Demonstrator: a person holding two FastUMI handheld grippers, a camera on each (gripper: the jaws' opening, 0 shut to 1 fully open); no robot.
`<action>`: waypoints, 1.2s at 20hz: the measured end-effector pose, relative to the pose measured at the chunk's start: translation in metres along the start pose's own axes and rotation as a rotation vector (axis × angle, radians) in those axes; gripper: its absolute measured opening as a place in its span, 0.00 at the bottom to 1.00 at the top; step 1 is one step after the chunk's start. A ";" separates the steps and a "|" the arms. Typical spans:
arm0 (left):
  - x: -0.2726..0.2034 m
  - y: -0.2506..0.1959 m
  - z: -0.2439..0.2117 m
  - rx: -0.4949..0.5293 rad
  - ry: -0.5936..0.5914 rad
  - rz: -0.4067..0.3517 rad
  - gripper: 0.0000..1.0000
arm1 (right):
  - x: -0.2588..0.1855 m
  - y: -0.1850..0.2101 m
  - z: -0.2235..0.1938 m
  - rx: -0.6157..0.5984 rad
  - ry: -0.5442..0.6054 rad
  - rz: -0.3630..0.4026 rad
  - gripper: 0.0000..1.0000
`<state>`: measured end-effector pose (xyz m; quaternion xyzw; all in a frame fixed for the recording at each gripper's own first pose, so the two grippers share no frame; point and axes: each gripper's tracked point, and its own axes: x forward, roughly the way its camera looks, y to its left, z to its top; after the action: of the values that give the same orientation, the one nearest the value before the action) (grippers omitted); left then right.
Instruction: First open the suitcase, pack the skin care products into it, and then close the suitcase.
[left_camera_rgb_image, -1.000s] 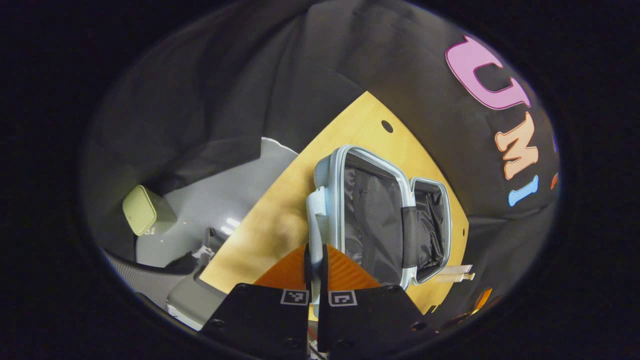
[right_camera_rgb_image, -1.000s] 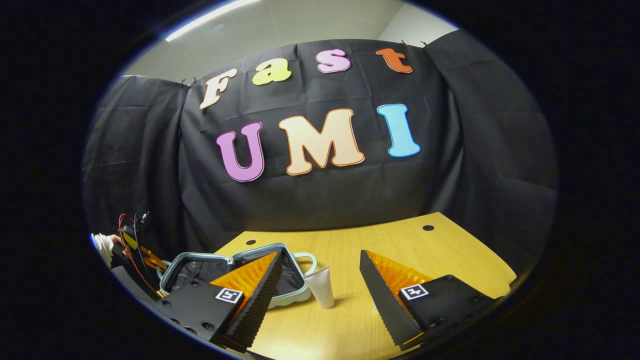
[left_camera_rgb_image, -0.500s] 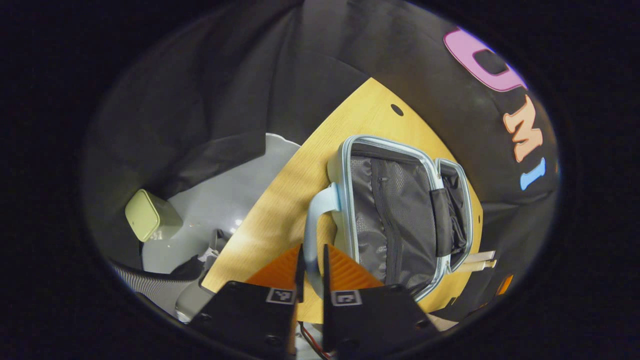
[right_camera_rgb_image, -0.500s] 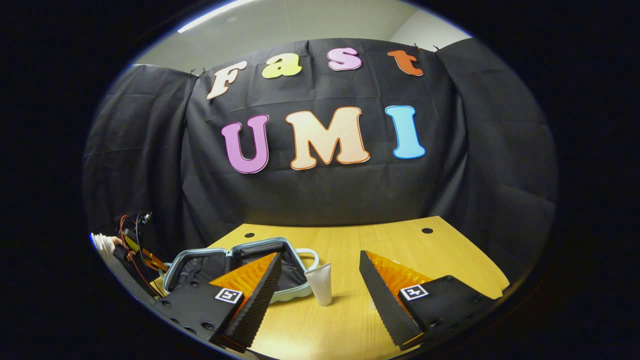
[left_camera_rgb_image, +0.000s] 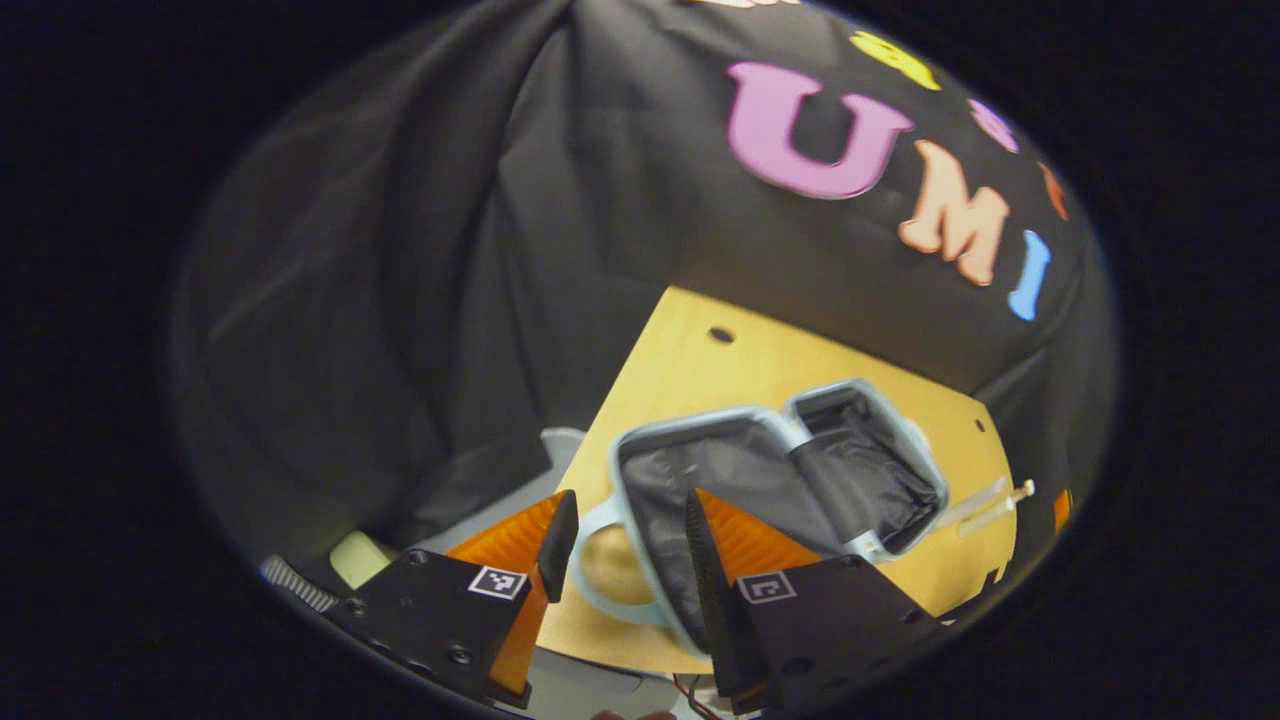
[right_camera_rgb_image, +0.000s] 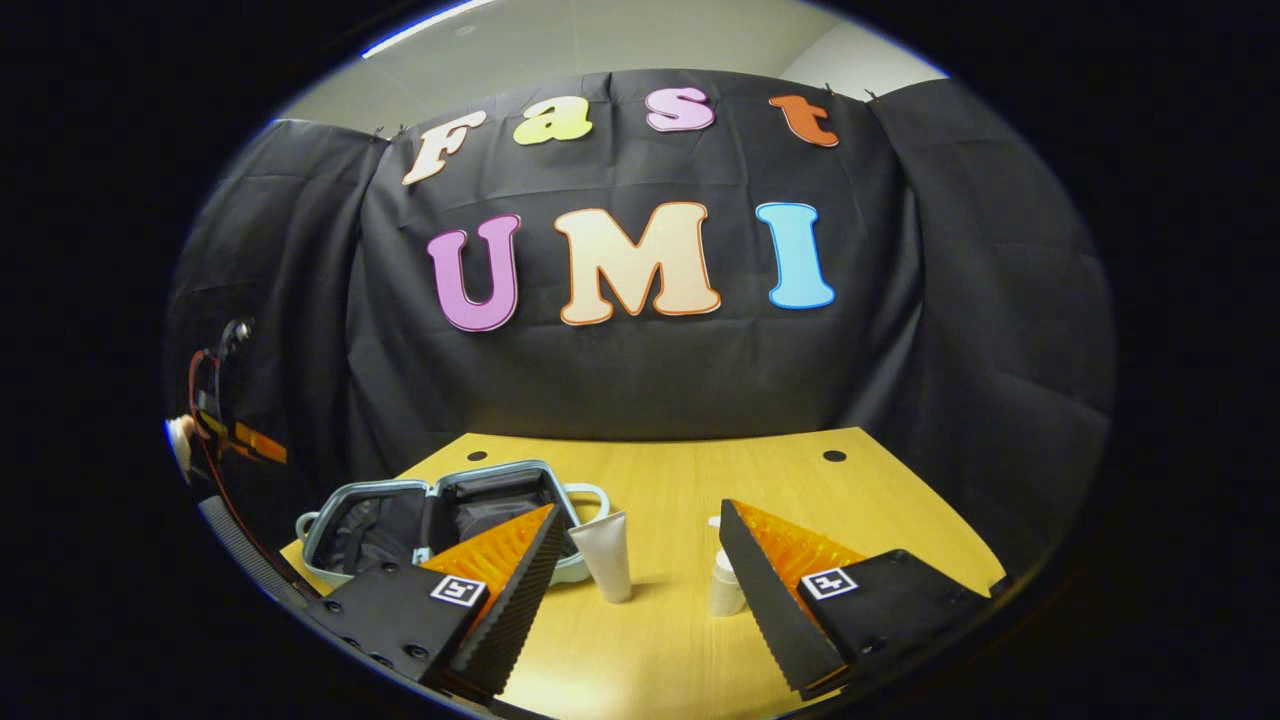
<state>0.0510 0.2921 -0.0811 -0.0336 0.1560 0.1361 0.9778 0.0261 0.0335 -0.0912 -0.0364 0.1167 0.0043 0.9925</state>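
Note:
The pale blue suitcase (left_camera_rgb_image: 770, 470) lies open on the wooden table (left_camera_rgb_image: 700, 370), its dark grey lining showing. My left gripper (left_camera_rgb_image: 625, 545) is open just in front of it; the suitcase's handle (left_camera_rgb_image: 592, 592) loops between the spread fingers without being pressed. In the right gripper view the open suitcase (right_camera_rgb_image: 430, 515) sits at the table's left. A white tube (right_camera_rgb_image: 608, 555) stands upright to its right, and a small white bottle (right_camera_rgb_image: 725, 590) stands further right. My right gripper (right_camera_rgb_image: 635, 560) is open, hovering near the front edge with the tube and bottle ahead of its fingers.
Pale tube-like items (left_camera_rgb_image: 985, 500) lie past the suitcase's far side. A pale green box (left_camera_rgb_image: 355, 555) sits on the grey floor below the table edge. The left gripper with its wires (right_camera_rgb_image: 235, 435) hangs past the table's left edge. Bare tabletop (right_camera_rgb_image: 850, 510) stretches right.
My left gripper has opened and let go of the suitcase handle, and its view has tilted up. The right gripper shifted a little, bringing the small white bottle into sight.

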 end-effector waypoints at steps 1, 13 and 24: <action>-0.008 -0.030 0.015 0.035 -0.049 -0.047 0.62 | 0.003 -0.005 0.000 -0.004 -0.002 -0.006 0.98; -0.011 -0.380 -0.008 0.275 -0.229 -0.516 0.65 | 0.061 -0.057 -0.025 -0.012 0.051 0.006 0.98; 0.101 -0.496 -0.143 0.245 -0.043 -0.620 0.68 | 0.117 -0.079 -0.119 -0.018 0.190 0.028 0.98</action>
<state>0.2382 -0.1736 -0.2371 0.0413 0.1328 -0.1870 0.9725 0.1133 -0.0538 -0.2283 -0.0440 0.2109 0.0158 0.9764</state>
